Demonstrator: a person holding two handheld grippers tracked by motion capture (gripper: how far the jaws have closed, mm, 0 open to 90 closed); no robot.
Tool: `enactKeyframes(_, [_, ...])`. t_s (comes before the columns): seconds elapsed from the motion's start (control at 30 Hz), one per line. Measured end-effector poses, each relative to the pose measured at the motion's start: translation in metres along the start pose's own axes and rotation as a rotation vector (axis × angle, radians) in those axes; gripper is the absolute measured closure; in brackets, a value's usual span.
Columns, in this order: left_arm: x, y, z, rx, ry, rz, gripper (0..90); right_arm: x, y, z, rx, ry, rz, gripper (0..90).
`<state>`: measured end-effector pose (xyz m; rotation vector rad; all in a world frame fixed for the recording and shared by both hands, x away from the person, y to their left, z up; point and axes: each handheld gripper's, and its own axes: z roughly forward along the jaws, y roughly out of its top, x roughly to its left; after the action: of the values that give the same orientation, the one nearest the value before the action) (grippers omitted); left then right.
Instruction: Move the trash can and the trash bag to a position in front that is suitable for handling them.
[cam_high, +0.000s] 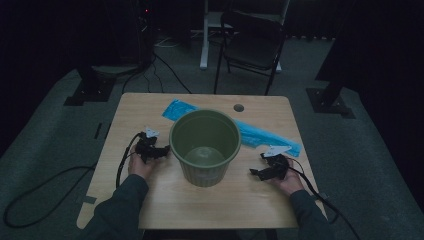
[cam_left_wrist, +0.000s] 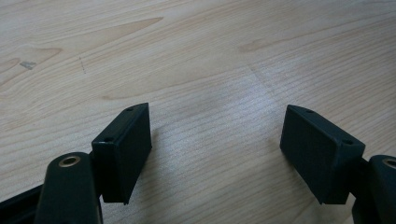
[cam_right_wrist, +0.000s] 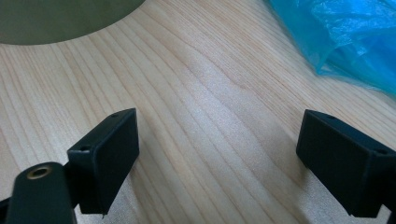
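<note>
Both grippers open beside bin, nothing held.
Olive-green round plastic bin (cam_high: 205, 145) stood mid-table; flat blue plastic bag (cam_high: 260, 135) lay behind it toward the far edge. Left gripper (cam_high: 162, 150) and right gripper (cam_high: 256, 172) flanked it, jaws apart. Bin judged light, stiff, slick; pinch the rim.

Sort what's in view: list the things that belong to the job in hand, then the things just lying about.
Part of the job:
- green bin, standing between the two claws
- blue plastic bag, flat on the table behind the bin
- left claw, open
- right claw, open

Just lying about:
- black folding chair beyond the table
- cables on the floor
</note>
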<state>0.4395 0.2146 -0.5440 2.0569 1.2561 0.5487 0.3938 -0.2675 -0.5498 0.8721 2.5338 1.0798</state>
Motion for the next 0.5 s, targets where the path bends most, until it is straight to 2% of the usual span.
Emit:
enactKeyframes(0.17, [-0.001, -0.001, -0.002, 0.008, 0.009, -0.009, 25.1, 0.000, 0.000, 0.000, 0.000, -0.001, 0.000, 12.8])
enactKeyframes(0.2, [-0.005, 0.000, -0.007, 0.037, 0.020, -0.024, 30.6, 0.001, 0.000, 0.000, -0.005, -0.002, 0.000, 14.2])
enactKeyframes(0.27, [-0.006, 0.001, -0.009, 0.046, 0.020, -0.026, 41.6, 0.002, -0.001, -0.001, -0.006, -0.006, 0.005, 14.9])
enactKeyframes(0.37, [-0.006, 0.001, -0.010, 0.053, 0.021, -0.029, 42.8, 0.002, -0.001, -0.001, -0.006, -0.008, 0.007, 16.3])
enactKeyframes(0.4, [-0.007, 0.001, -0.011, 0.053, 0.020, -0.028, 47.6, 0.003, 0.000, -0.002, -0.008, -0.005, 0.005, 26.3])
enactKeyframes(0.5, [-0.007, 0.001, -0.012, 0.065, 0.019, -0.027, 49.2, 0.009, 0.003, -0.003, -0.003, -0.021, 0.023, 37.9])
